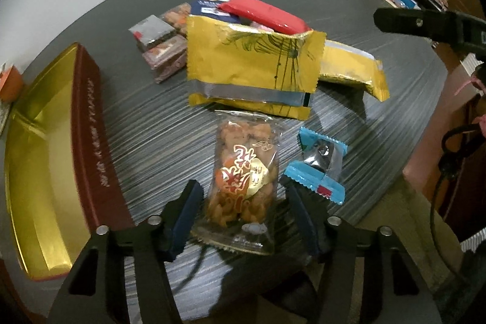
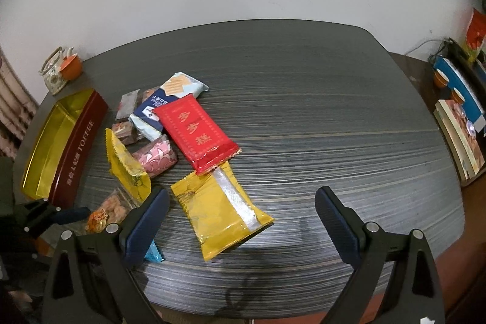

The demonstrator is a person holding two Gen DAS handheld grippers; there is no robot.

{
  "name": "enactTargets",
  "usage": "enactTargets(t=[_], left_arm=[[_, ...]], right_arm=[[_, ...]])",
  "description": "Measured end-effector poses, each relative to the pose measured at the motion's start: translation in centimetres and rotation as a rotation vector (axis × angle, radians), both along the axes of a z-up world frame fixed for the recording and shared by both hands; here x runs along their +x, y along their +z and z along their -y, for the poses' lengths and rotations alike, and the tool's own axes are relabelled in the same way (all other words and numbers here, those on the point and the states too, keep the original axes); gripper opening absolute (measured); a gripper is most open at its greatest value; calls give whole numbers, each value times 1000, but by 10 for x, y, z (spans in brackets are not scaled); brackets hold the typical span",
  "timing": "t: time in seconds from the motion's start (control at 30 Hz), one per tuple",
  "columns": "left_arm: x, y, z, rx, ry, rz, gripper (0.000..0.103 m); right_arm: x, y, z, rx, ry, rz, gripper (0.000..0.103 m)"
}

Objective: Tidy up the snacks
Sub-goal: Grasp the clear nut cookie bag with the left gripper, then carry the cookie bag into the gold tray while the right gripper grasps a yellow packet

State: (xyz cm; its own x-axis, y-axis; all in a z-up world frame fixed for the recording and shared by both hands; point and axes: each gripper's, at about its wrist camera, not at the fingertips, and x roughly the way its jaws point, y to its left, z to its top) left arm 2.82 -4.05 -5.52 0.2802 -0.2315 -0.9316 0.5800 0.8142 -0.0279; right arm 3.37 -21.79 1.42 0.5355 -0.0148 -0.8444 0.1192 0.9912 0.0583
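A clear packet of orange snacks (image 1: 241, 178) lies on the dark table between the fingers of my left gripper (image 1: 243, 202), which is open around it; it also shows in the right wrist view (image 2: 104, 210). A pile of snacks lies beyond: a yellow packet (image 1: 249, 66), a red packet (image 1: 264, 12), a second yellow packet (image 1: 352, 69) and brown bars (image 1: 161, 50). A blue candy (image 1: 319, 166) lies by the right finger. A red tin with gold lining (image 1: 85, 126) stands at the left. My right gripper (image 2: 241, 211) is open above the second yellow packet (image 2: 218, 211).
A teapot with an orange cup (image 2: 59, 70) stands at the table's far left corner. Books and boxes (image 2: 455, 123) sit on a low shelf to the right. The table edge (image 2: 273, 299) is near my right gripper.
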Motion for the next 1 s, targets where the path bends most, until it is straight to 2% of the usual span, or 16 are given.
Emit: enactTargets(t=[0.17,0.57,0.8,1.0], left_arm=[[5,-5,2,2,-6,-3,47],[12,-4,8,-13,-2,-8,42],[10,6,0,-44,8,-2,40],[4,14,-5,-62,11,7,40]], right_arm=[[0,-1,1,9,2,-3,96],[1,-4,3,11,11,-18,96],[6,-17,-3,5,118,-64,96],[16,-32,-20,-76,272,-98,95]])
